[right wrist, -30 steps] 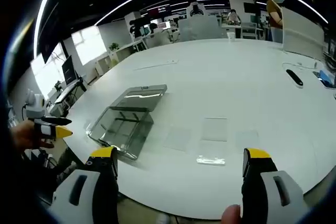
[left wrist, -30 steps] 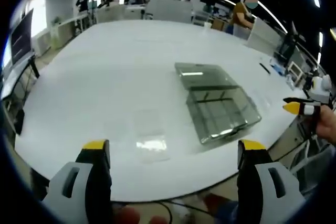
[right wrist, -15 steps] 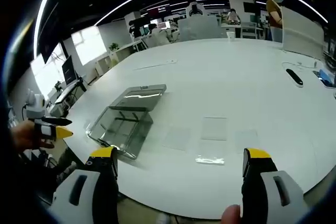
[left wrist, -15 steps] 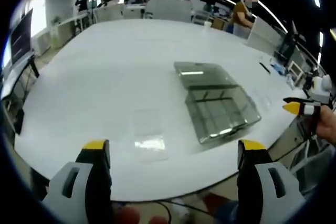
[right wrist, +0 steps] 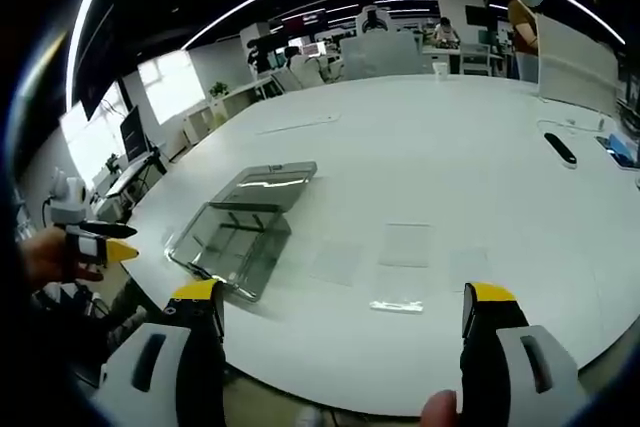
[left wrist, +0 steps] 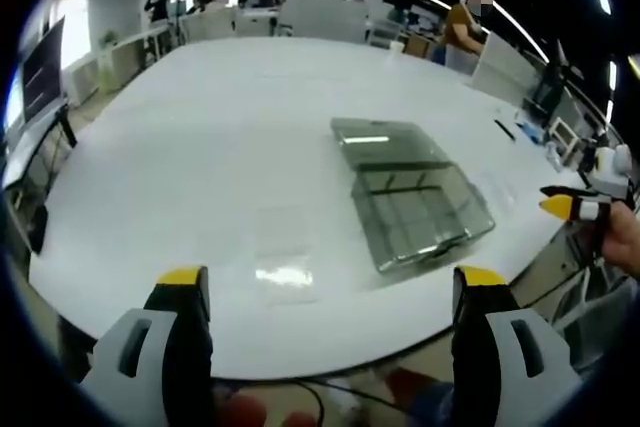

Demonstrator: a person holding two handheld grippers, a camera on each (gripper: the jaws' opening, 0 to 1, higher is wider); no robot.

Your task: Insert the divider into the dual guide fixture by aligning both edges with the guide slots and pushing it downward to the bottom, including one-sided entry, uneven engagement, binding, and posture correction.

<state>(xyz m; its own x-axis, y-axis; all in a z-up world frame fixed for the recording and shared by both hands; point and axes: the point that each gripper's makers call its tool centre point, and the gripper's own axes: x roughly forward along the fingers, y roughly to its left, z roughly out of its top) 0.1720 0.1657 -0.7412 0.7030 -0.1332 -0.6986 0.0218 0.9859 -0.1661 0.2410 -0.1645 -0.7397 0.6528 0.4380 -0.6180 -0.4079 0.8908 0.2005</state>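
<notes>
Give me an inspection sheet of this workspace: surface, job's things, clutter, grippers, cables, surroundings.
Surface: white table, large, rounded near edge.
Job's things: clear compartmented fixture lies flat on the table with its lid open; flat transparent divider sheets lie beside it, none inserted.
Clutter: dark elongated object and a few small items at the table's far right edge.
Grippers: left gripper open, holding nothing; right gripper open, holding nothing; both are held near the table's near edge.
Cables: a thin cable below the table edge in the left gripper view.
Surroundings: open office with desks, monitors, ceiling light strips; a person stands beyond the table.
</notes>
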